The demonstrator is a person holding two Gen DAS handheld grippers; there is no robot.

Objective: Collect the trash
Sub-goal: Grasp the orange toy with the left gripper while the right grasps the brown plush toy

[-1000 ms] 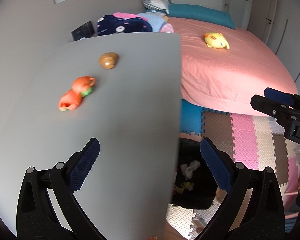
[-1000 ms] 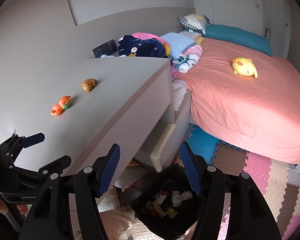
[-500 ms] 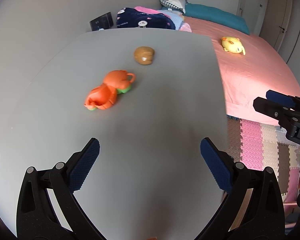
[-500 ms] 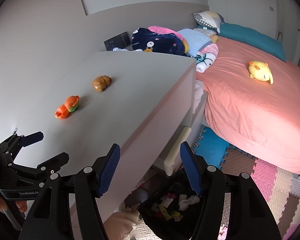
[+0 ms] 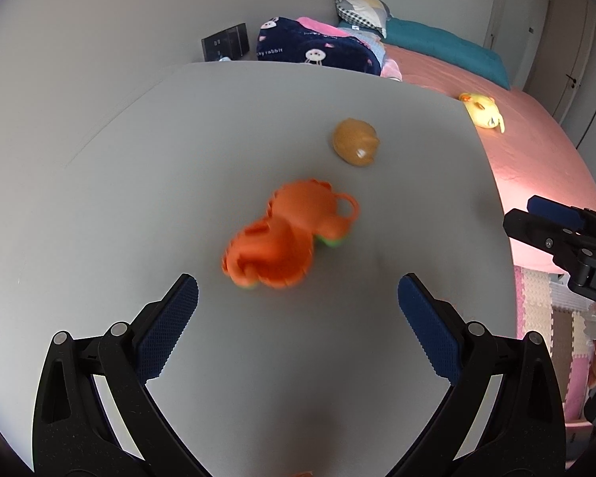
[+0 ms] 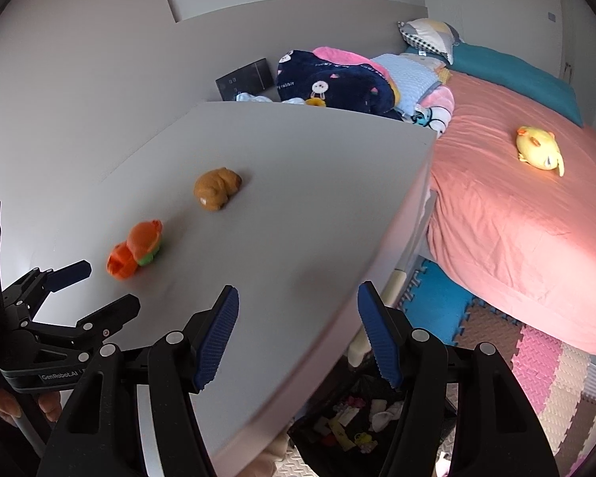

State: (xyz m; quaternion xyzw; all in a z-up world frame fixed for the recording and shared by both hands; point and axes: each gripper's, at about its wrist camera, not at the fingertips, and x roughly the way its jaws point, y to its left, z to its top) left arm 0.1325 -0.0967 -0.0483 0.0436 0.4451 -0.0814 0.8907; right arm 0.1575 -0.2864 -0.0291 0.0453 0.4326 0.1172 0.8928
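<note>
Approach under way: the left gripper [image 5: 298, 310], jaws spread wide and empty, hovers just short of an orange toy [image 5: 290, 234] lying on the grey dresser top [image 5: 178, 159]. The right gripper [image 6: 298, 334], likewise wide and empty, waits over the dresser's edge. Next, likely, comes straddling and closing.

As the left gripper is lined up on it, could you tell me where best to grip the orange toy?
Grip the orange toy across its broad near body, coming from above with the open left gripper. It lies flat and lengthwise along the gripper's approach; avoid the thin loop at its far end.
</note>
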